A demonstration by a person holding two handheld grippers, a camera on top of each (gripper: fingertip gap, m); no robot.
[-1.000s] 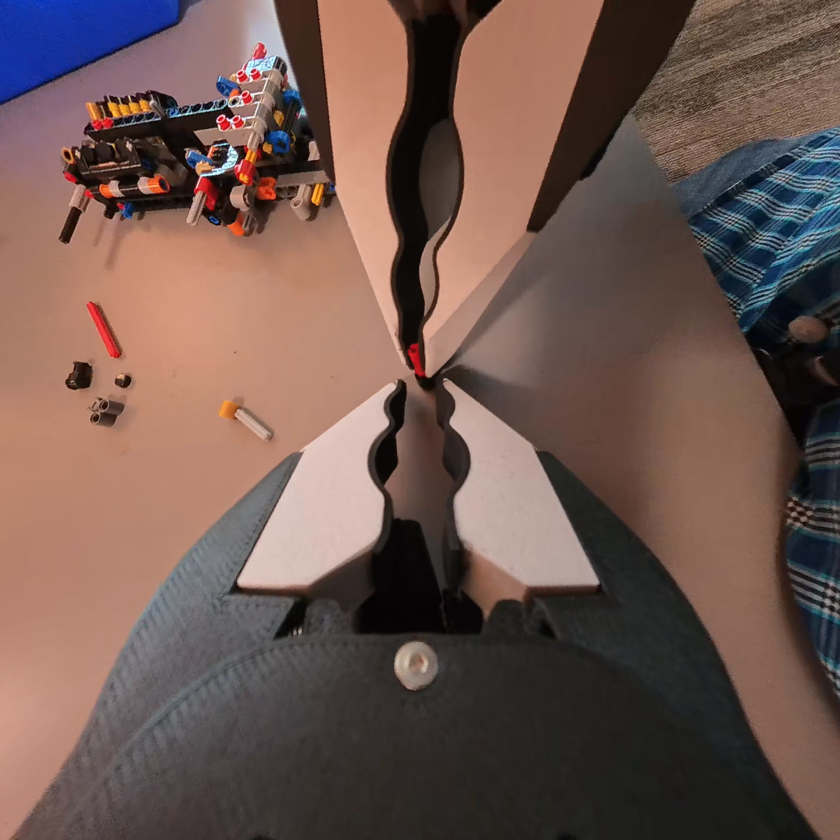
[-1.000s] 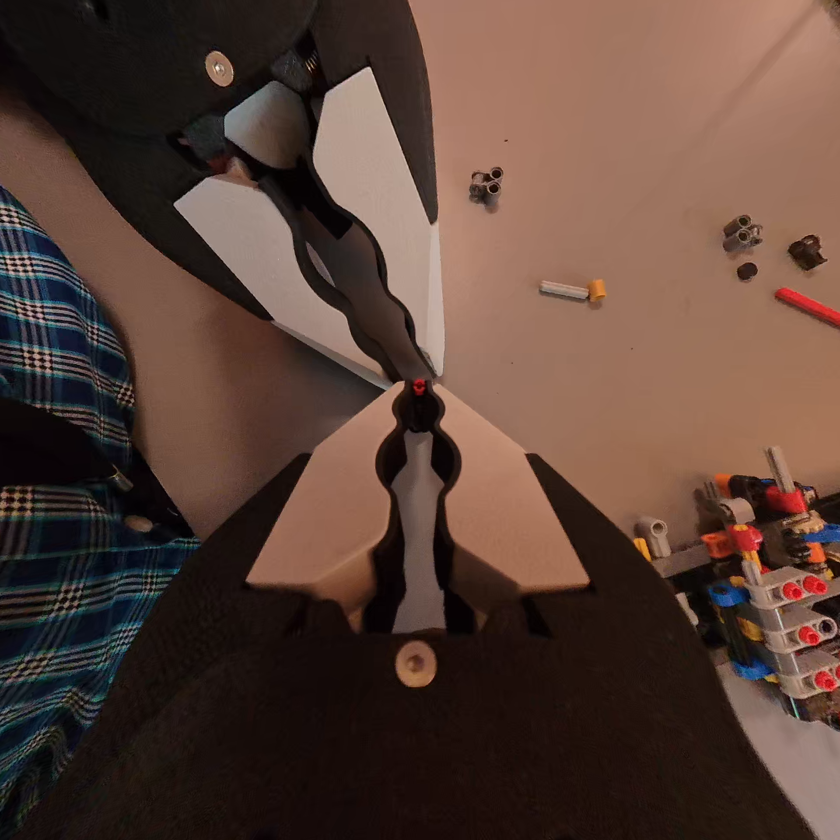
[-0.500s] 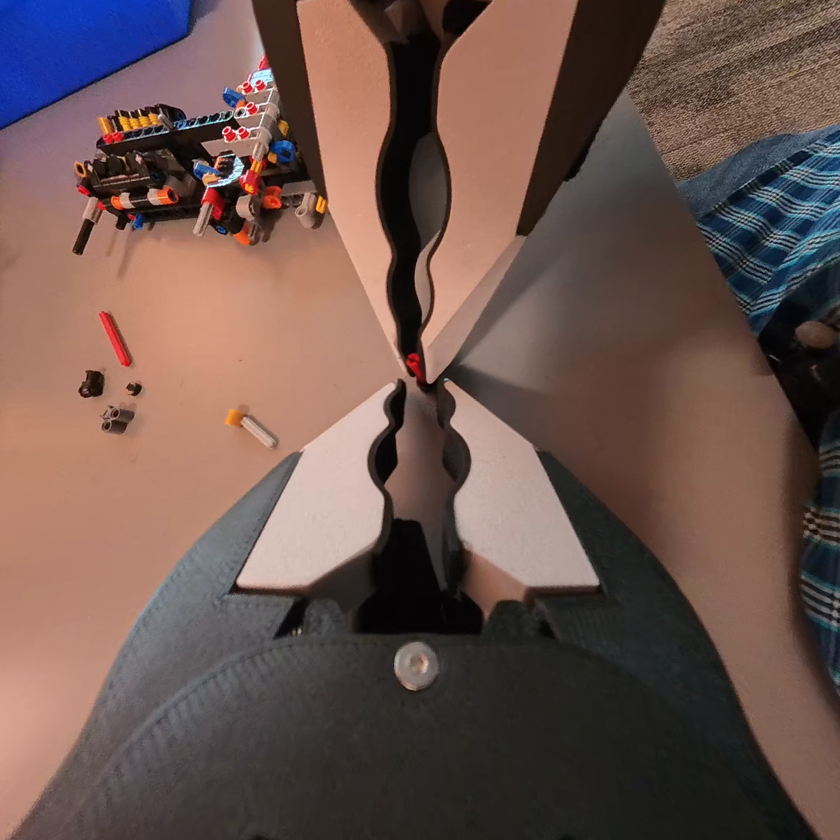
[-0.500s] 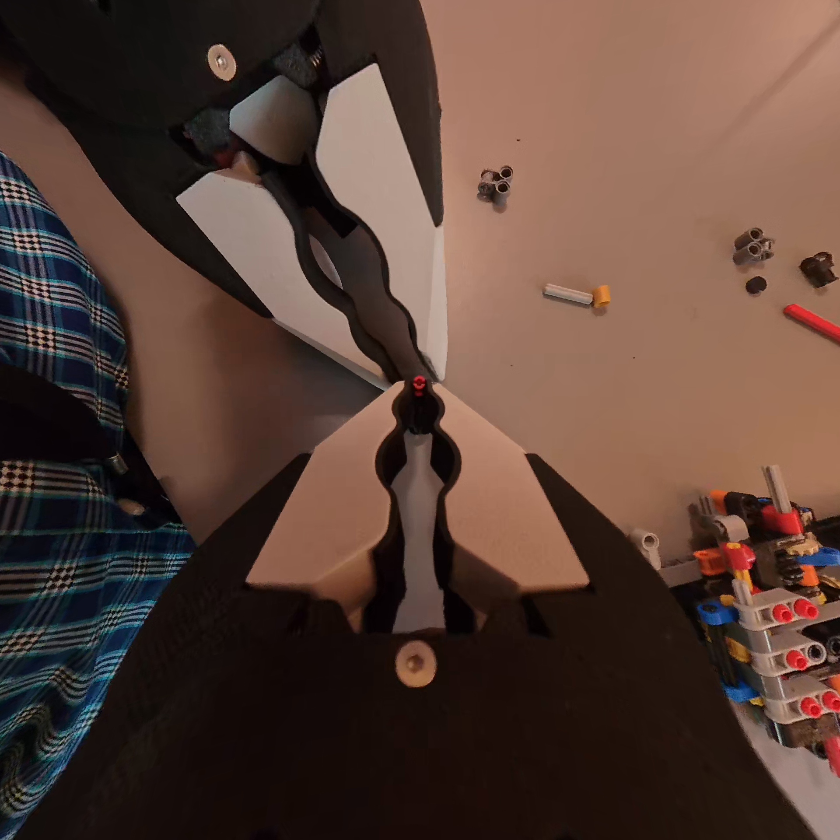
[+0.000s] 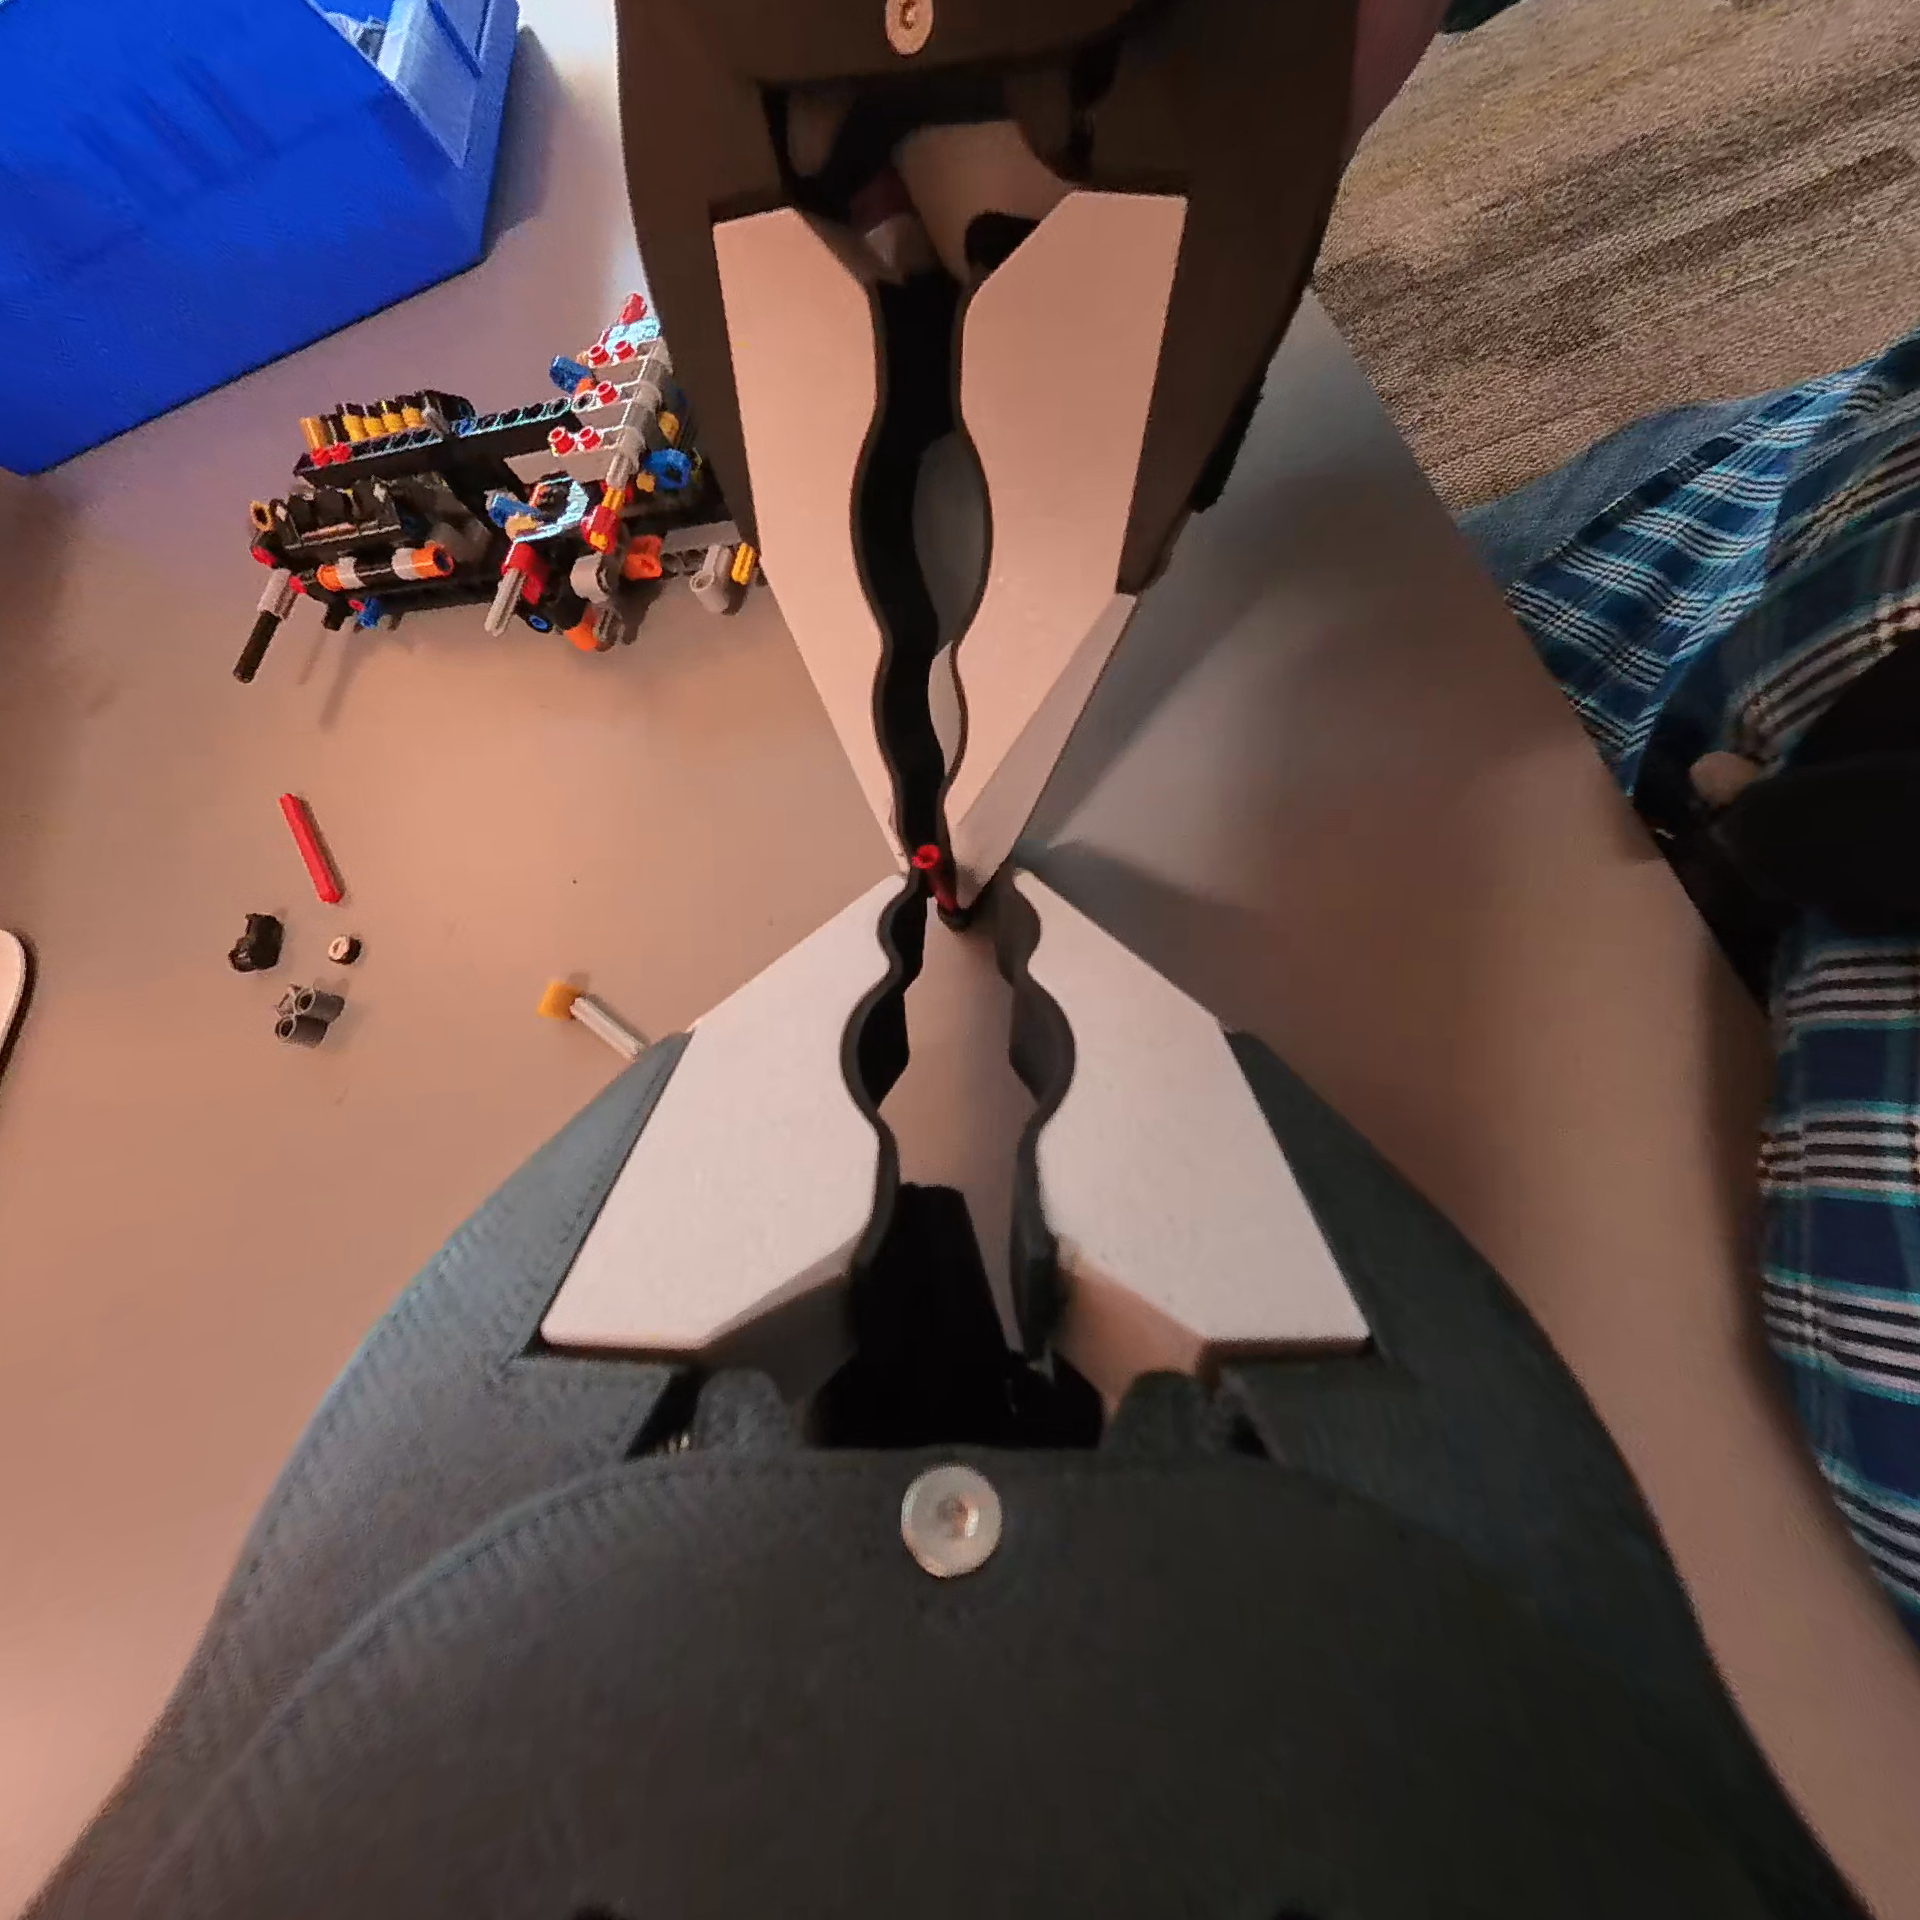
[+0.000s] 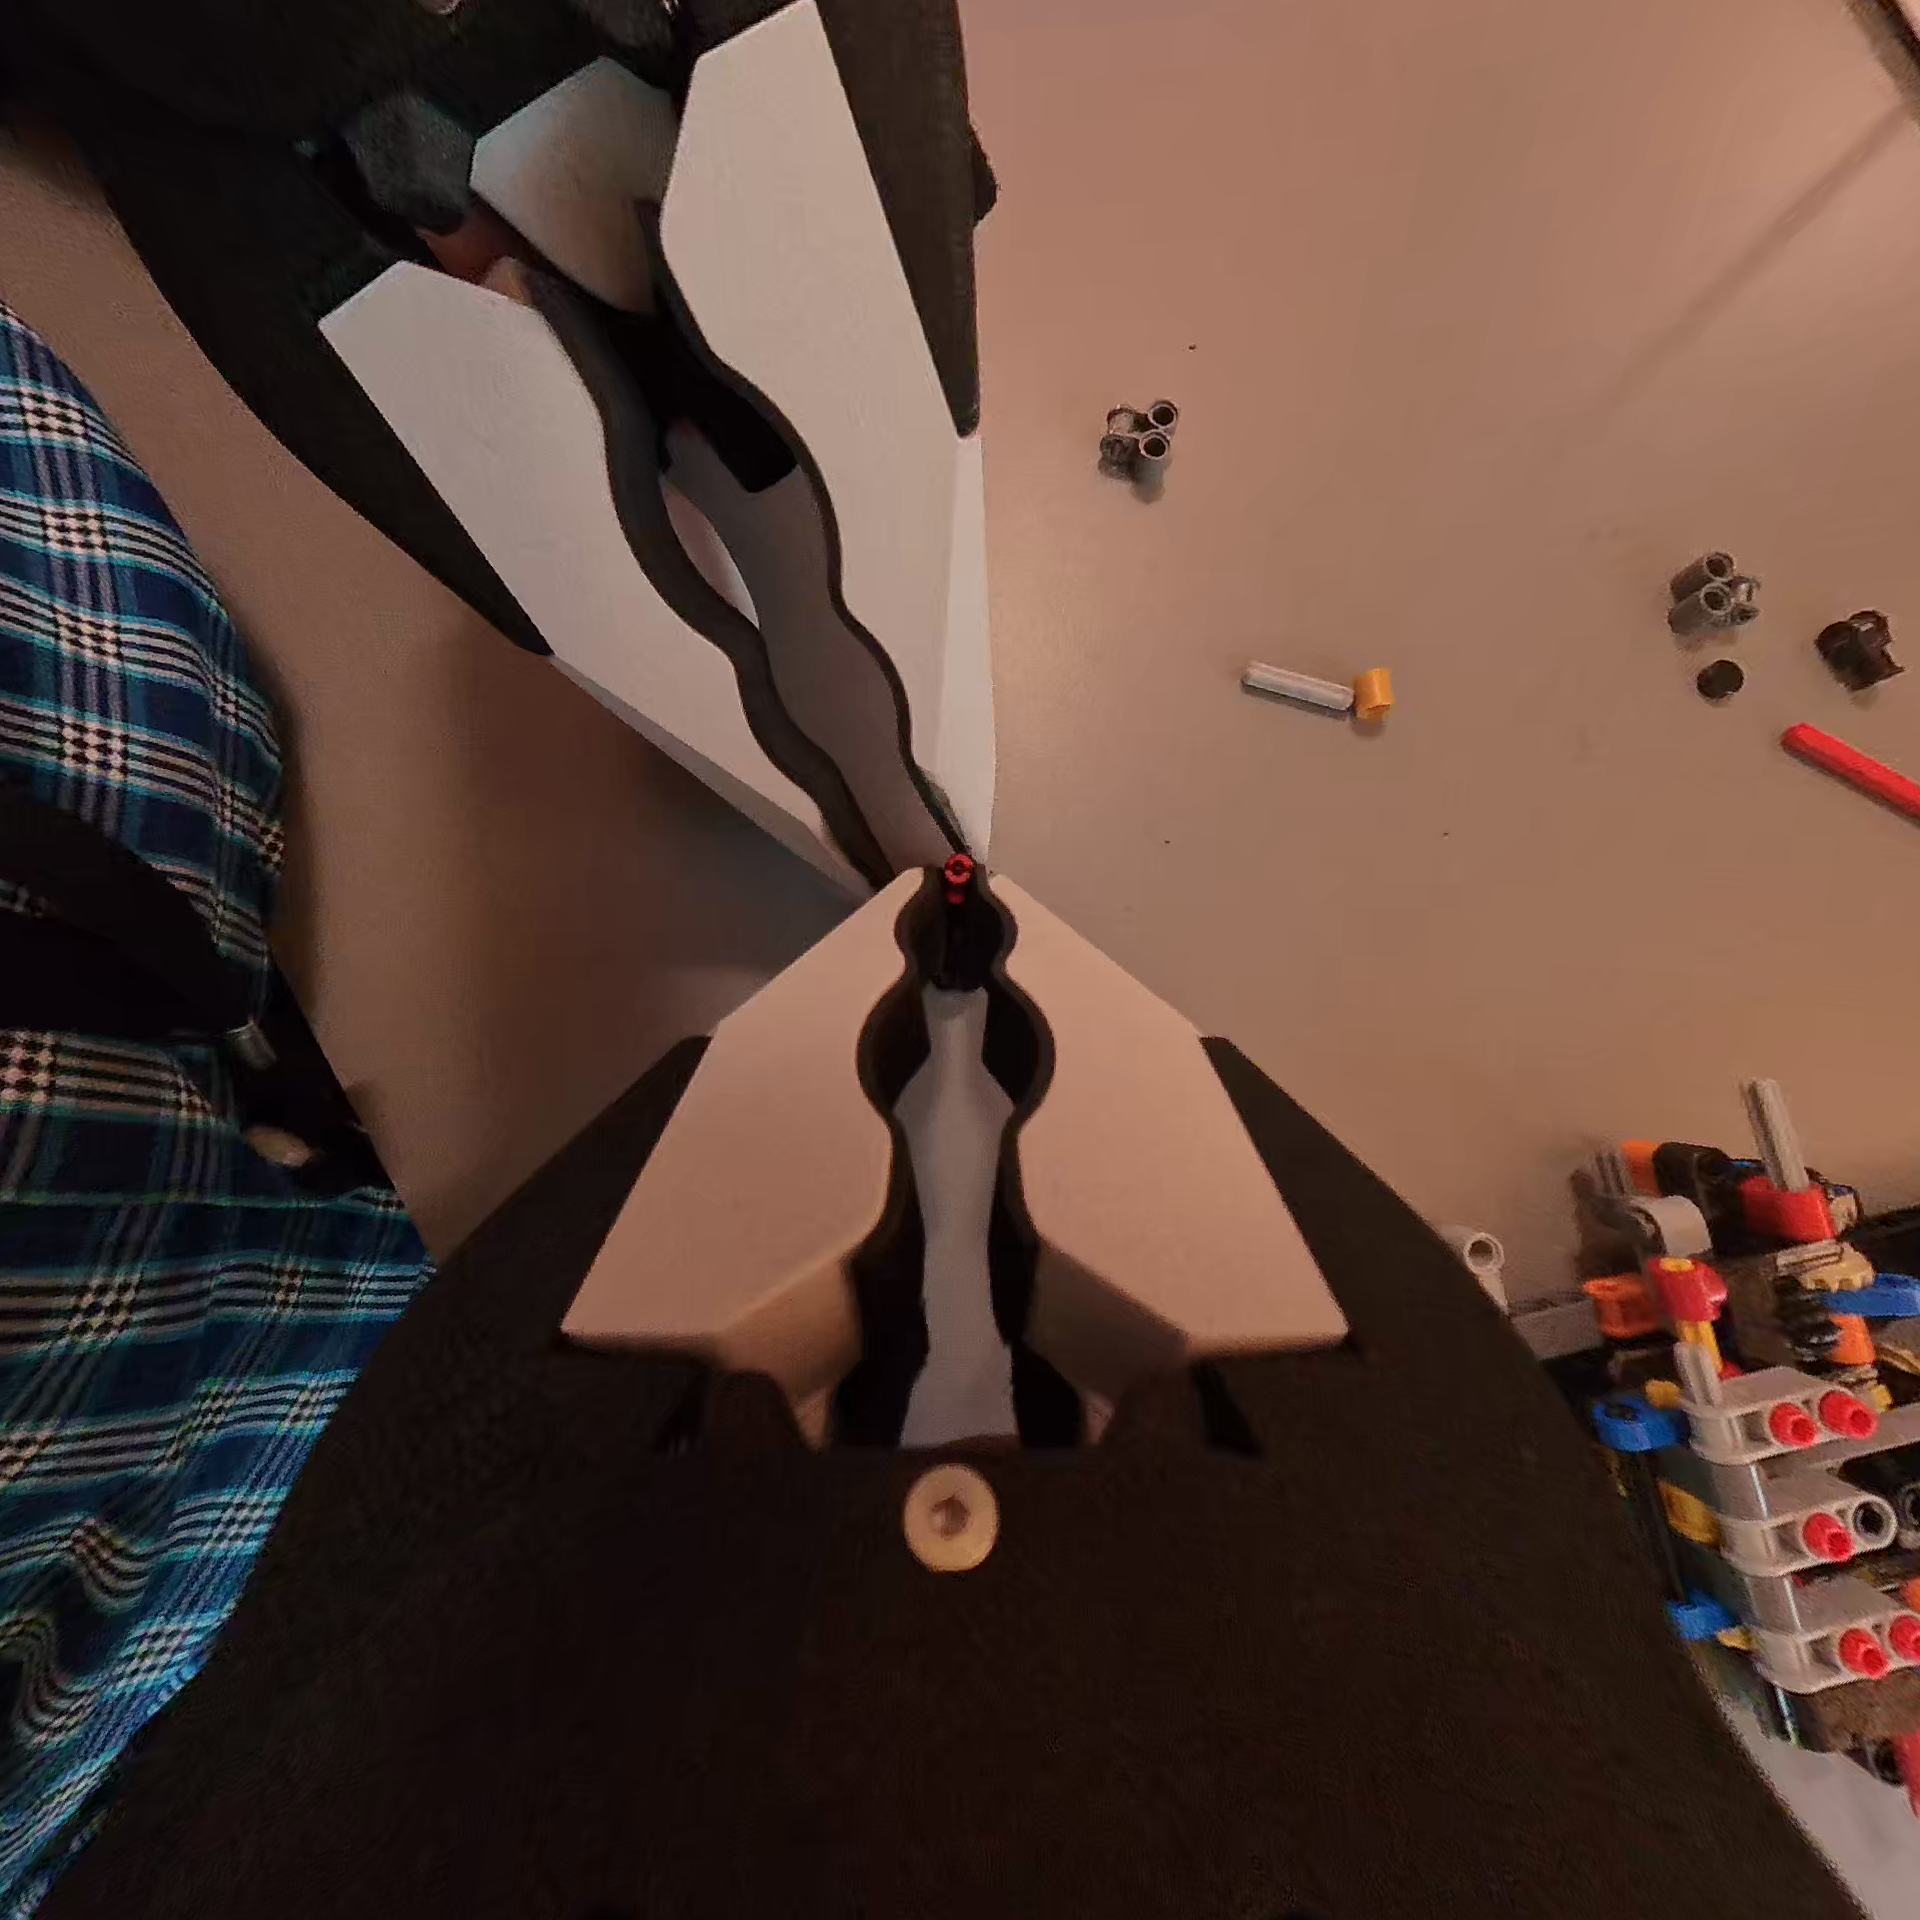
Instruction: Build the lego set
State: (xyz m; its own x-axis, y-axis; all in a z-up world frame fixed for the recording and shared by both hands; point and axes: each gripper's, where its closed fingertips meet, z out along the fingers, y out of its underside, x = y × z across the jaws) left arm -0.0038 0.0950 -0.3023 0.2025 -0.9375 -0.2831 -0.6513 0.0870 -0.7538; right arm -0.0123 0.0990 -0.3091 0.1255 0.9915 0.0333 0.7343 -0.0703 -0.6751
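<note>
Between gripper tips, red pin (image 5: pixel 928 869) — tilted lengthwise

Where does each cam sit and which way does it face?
Left wrist view: sits on the left gripper, looking along its fingers over the table at the right gripper; plaid sleeve at right.
Right wrist view: sits on the right gripper, facing the left gripper; plaid sleeve at left.
Shared: the red pin between the tips, the lego build, loose parts.
</note>
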